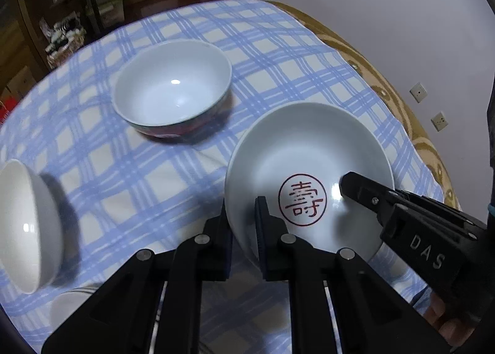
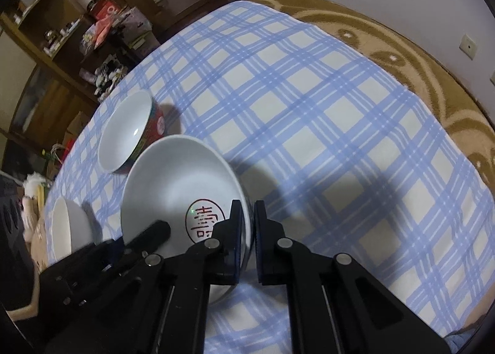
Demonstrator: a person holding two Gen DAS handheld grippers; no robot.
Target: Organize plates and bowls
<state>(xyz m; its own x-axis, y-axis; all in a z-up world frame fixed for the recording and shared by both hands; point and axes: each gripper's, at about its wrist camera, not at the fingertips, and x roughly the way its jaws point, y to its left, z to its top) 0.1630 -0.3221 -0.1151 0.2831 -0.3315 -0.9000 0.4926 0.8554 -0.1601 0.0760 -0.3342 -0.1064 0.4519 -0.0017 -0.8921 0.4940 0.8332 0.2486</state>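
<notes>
A white plate with a red seal character [image 1: 309, 149] is held tilted above the checked tablecloth [image 1: 130, 174]. My left gripper [image 1: 243, 224] is shut on its left rim. My right gripper [image 1: 349, 187] grips its right rim, one finger inside the dish. In the right wrist view the same plate [image 2: 173, 177] sits between my right gripper's pads [image 2: 247, 224], with the left gripper's finger [image 2: 154, 231] on its near left rim. A red-sided bowl [image 1: 173, 84] stands upright behind it. A plain white bowl [image 1: 24, 224] stands at the left.
The table's brown patterned edge [image 1: 399, 106] runs along the right by a white wall. Cluttered wooden shelves [image 1: 71, 13] stand beyond the far left side. Another white dish's rim [image 1: 71, 301] shows at the lower left. The blue checked cloth [image 2: 340, 137] stretches right.
</notes>
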